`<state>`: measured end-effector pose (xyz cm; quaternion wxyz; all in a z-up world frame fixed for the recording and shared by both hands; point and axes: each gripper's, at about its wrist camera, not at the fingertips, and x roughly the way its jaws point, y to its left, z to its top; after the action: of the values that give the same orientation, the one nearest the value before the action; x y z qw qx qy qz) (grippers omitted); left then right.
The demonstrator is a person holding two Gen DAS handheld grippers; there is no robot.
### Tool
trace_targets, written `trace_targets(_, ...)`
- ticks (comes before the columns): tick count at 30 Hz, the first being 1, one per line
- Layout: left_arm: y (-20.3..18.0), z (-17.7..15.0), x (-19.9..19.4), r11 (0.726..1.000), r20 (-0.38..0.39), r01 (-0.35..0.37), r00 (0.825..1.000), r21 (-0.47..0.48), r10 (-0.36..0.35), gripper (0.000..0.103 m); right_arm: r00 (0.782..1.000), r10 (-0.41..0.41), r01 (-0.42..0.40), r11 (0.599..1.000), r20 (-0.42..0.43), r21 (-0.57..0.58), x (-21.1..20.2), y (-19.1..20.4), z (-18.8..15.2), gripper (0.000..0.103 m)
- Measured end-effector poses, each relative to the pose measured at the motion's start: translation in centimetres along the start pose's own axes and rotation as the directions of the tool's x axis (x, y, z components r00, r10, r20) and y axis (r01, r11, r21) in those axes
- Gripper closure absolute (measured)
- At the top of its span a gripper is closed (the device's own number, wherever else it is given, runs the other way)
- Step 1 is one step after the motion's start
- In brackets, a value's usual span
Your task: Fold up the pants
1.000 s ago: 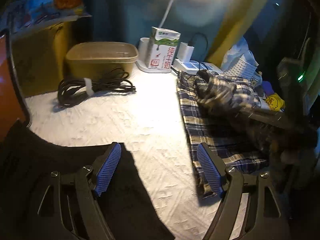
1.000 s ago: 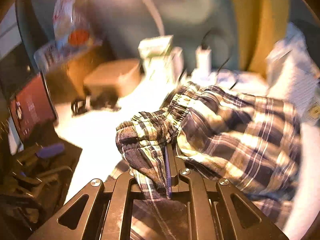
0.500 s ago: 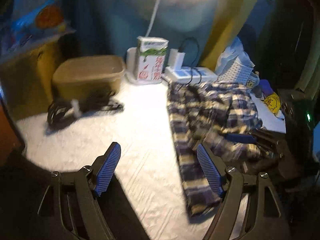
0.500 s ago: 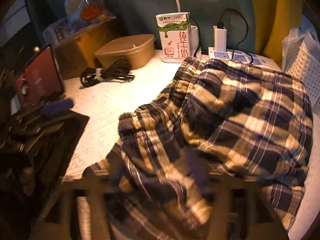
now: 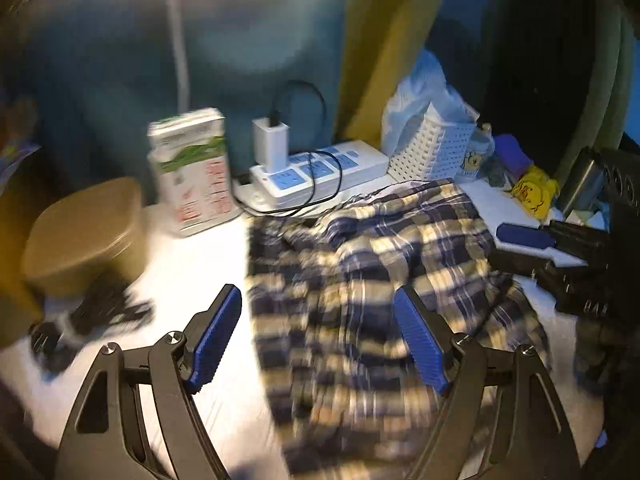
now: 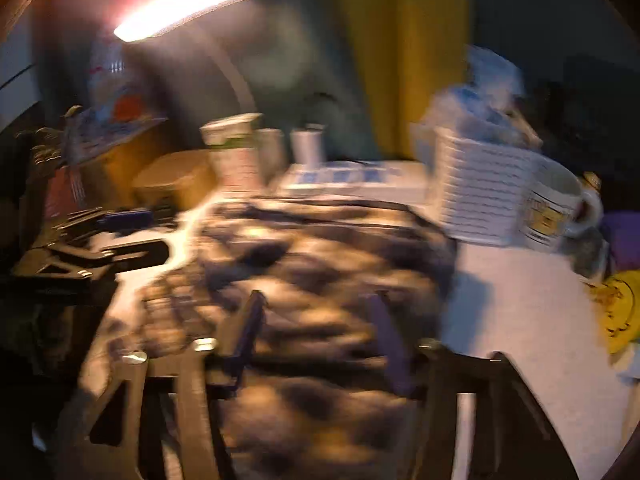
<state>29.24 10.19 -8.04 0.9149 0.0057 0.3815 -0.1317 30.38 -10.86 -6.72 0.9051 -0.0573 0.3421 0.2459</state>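
Observation:
The blue-and-cream plaid pants (image 5: 360, 260) lie rumpled on the white table (image 5: 192, 256), blurred in both views. My left gripper (image 5: 316, 300) is open above their near left part, its blue pads (image 5: 216, 336) wide apart and touching no cloth. In the right wrist view my right gripper (image 6: 316, 304) hovers over the pants (image 6: 320, 248). Its jaws are closing, still apart, with cloth below them and none pinched. Each gripper shows in the other's view: the right gripper (image 5: 524, 236) at the right edge, the left gripper (image 6: 120, 216) at the left.
Along the back stand a brown lidded container (image 5: 84, 232), a milk carton (image 5: 188, 176), a power strip (image 5: 320, 172) with a charger, and a white basket (image 5: 432, 148). A coiled black cable (image 5: 100, 312) lies left. A mug (image 6: 556, 204) stands right. A lamp (image 6: 180, 4) glows overhead.
My right gripper let go of the pants' waistband, and the cloth dropped onto the table. My left gripper swung right, from the bare table to above the pants.

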Motion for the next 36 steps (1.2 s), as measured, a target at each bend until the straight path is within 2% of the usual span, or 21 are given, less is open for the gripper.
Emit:
trace_targets(2, 0.1, 1.1, 2.1, 1.000, -0.034, -0.020, 0.999, 0.010, 0.020, 0.024, 1.000, 0.003, -0.002, 1.000, -0.011, 0.017, 1.1, -1.9, 0.5, 0.060)
trace_targets(6, 0.8, 2.4, 5.3, 0.999, -0.074, -0.020, 0.997, 0.048, 0.024, 0.024, 0.999, 0.012, -0.012, 1.000, -0.049, -0.006, 4.0, -3.7, 1.7, 0.060)
trace_targets(9, 2.1, 2.2, 7.4, 0.994, -0.111, -0.080, 0.990, 0.069, 0.087, 0.023, 0.997, -0.003, 0.000, 0.999, -0.072, -0.041, 6.1, -3.9, 2.2, 0.060)
trace_targets(11, 2.9, 1.6, 8.2, 0.993, -0.123, -0.096, 0.987, 0.067, 0.104, 0.022, 0.996, -0.012, 0.007, 0.998, -0.090, -0.060, 7.9, -3.7, 2.6, 0.060)
trace_targets(13, 3.5, 1.0, 8.5, 0.995, -0.122, -0.086, 0.988, 0.044, 0.091, 0.020, 0.994, -0.021, 0.013, 0.997, -0.104, -0.082, 9.6, -3.6, 2.9, 0.060)
trace_targets(17, 4.3, 0.7, 8.1, 0.993, -0.094, -0.106, 0.989, 0.047, 0.110, 0.019, 0.993, -0.057, 0.044, 0.992, -0.104, -0.116, 11.3, -3.1, 3.6, 0.060)
trace_targets(22, 5.2, 0.7, 6.7, 0.996, -0.103, -0.090, 0.991, 0.013, 0.090, 0.019, 0.989, -0.109, 0.094, 0.984, -0.097, -0.153, 11.3, -2.4, 4.0, 0.060)
trace_targets(25, 4.9, 1.0, 4.6, 0.996, -0.050, -0.087, 0.995, 0.004, 0.087, 0.020, 0.988, -0.141, 0.132, 0.983, -0.070, -0.126, 9.4, -2.6, 4.1, 0.060)
trace_targets(28, 4.0, 1.5, 2.2, 0.997, 0.015, -0.073, 0.997, -0.011, 0.073, 0.020, 0.997, -0.064, 0.060, 0.994, -0.036, -0.095, 6.7, -2.2, 4.1, 0.060)
trace_targets(30, 3.2, 1.4, 1.3, 0.999, 0.036, -0.023, 0.999, -0.028, 0.024, 0.020, 0.999, -0.015, 0.010, 0.993, -0.046, -0.116, 5.8, -1.3, 3.6, 0.060)
trace_targets(33, 1.7, 0.6, 1.5, 1.000, 0.001, 0.013, 1.000, -0.015, -0.013, 0.020, 0.994, 0.000, -0.018, 0.986, -0.108, -0.163, 6.0, 0.1, 1.6, 0.060)
trace_targets(36, 1.1, -0.8, 3.0, 1.000, -0.064, -0.007, 0.998, -0.008, 0.007, 0.020, 0.988, -0.015, -0.010, 0.987, -0.153, -0.160, 6.5, 0.2, -0.5, 0.060)
